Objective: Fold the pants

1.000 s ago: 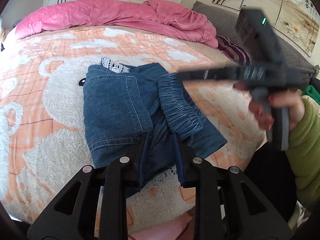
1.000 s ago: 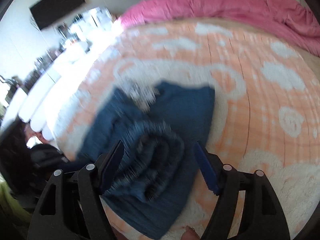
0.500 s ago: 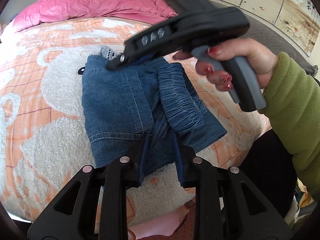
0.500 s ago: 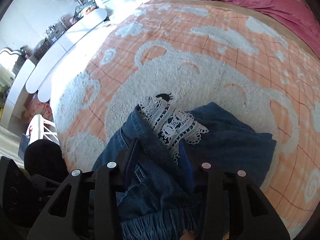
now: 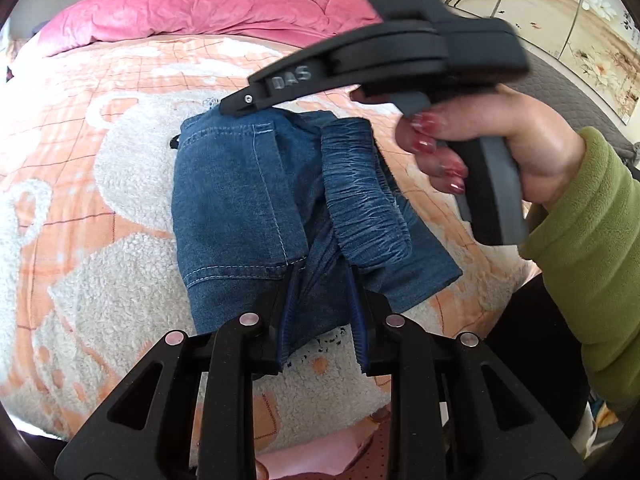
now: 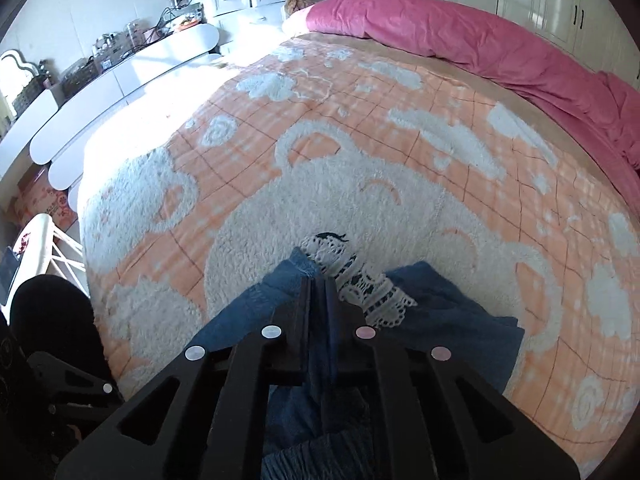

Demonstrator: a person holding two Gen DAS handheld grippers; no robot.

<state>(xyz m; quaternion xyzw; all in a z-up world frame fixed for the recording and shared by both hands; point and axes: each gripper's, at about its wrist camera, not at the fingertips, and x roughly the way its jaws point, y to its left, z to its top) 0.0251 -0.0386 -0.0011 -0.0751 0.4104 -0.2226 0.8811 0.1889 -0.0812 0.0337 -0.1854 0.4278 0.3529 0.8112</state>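
Pants [image 5: 256,200] lie bunched on the bed [image 5: 100,264]; left claw [image 5: 322,292] pinches their near edge, right claw [image 6: 319,280] is pressed together on their far edge.

Blue denim pants [image 5: 240,200] on an orange-and-white checked blanket [image 5: 100,140].

Left wrist view: close above near edge of bed [image 5: 100,208], angled down, facing pink duvet [image 5: 192,12]. Right wrist view: steeper, closer, facing dresser side. Both share folded pants [image 5: 240,216], bed, duvet.
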